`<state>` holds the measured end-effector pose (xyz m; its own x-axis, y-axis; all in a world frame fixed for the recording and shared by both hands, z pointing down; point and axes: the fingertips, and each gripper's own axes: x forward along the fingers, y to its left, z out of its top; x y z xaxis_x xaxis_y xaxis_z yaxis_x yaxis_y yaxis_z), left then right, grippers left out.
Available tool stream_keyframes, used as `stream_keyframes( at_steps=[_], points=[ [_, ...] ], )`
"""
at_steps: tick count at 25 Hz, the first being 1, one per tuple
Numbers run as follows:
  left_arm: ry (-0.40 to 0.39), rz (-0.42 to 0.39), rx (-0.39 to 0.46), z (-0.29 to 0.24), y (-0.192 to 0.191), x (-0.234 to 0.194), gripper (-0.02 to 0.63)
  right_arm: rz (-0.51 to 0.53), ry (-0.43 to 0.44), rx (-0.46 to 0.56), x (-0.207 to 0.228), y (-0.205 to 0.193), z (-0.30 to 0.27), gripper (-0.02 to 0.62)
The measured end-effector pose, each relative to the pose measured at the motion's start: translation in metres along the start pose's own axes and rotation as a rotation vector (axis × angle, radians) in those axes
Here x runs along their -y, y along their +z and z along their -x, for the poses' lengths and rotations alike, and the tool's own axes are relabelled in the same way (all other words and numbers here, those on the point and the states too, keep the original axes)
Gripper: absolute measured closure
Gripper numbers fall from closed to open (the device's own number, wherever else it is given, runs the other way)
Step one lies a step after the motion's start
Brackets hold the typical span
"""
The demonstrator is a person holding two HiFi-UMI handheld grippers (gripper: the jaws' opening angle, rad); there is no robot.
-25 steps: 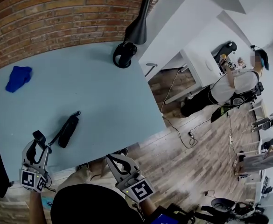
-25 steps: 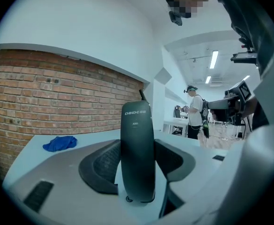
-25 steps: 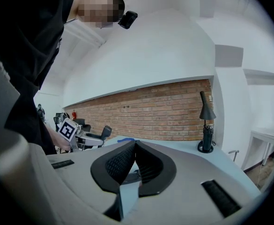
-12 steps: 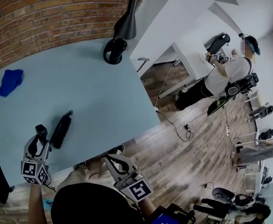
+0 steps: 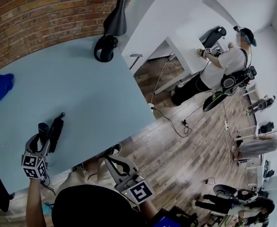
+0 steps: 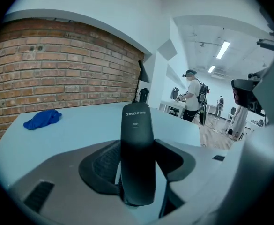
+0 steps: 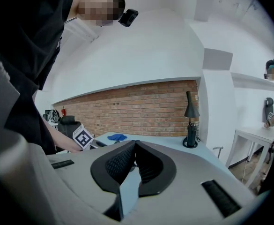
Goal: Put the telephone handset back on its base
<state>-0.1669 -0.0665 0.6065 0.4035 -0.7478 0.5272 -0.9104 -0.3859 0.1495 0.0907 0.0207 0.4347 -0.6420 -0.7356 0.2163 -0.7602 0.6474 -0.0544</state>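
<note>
Reaches further down and forward than a second ago with the left gripper (image 5: 44,137), now straddling the near end of the handset (image 5: 56,129) at 8 o'clock on the table (image 5: 95,98); jaws apart, pads either side, no squeeze visible. Holds the right gripper (image 7: 135,146) at 6 o'clock off the table edge, jaws together on nothing. Looks barely begun: handset lying flat, not gripped, not lifted. Shows no base in any view, only a lamp (image 5: 111,30) at 12 o'clock
</note>
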Motion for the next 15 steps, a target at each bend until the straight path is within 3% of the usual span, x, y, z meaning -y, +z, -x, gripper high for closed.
stream_keyframes(
  at_steps=[15],
  points=[
    [-0.062,-0.014,-0.120,-0.059,-0.019,0.005,0.350,-0.036,-0.066,-0.022,0.009,-0.012,0.014,0.581]
  ],
)
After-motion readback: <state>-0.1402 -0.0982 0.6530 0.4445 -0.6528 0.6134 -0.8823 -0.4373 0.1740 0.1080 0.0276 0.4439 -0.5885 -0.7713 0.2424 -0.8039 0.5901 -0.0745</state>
